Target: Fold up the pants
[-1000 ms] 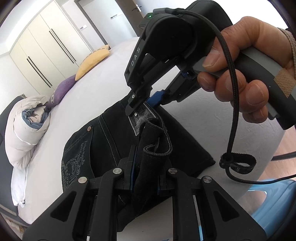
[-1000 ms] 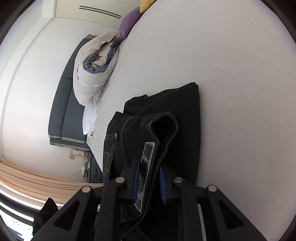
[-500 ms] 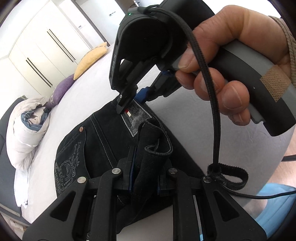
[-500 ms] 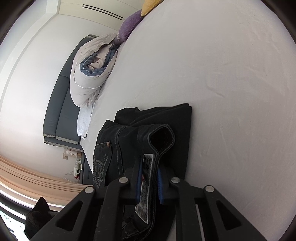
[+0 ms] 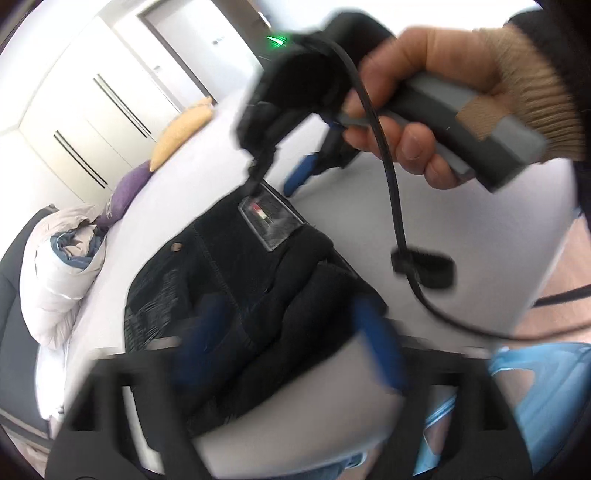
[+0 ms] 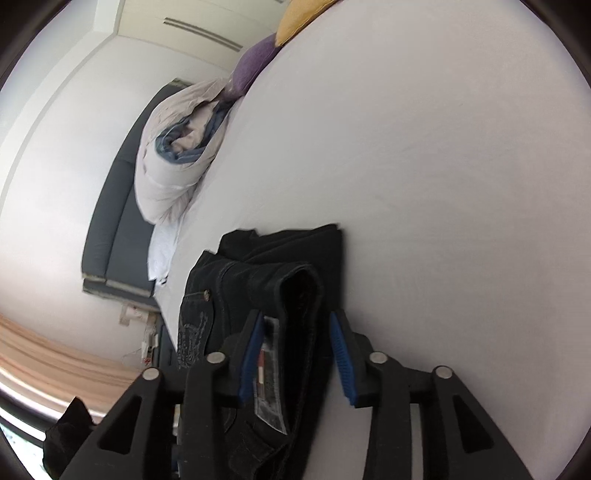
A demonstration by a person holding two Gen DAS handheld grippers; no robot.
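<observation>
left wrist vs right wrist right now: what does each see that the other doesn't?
Left wrist only: the hand holding the right gripper above the pants' label, its cable, a blue object at lower right.

Right wrist only: the grey headboard, and its own gripper open around the waistband.

Both: black pants on the white bed, rolled duvet, purple pillow and yellow pillow.

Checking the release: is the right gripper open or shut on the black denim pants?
Open. The right gripper shows its blue pads spread apart, the black denim pants' waistband loose between them.
</observation>
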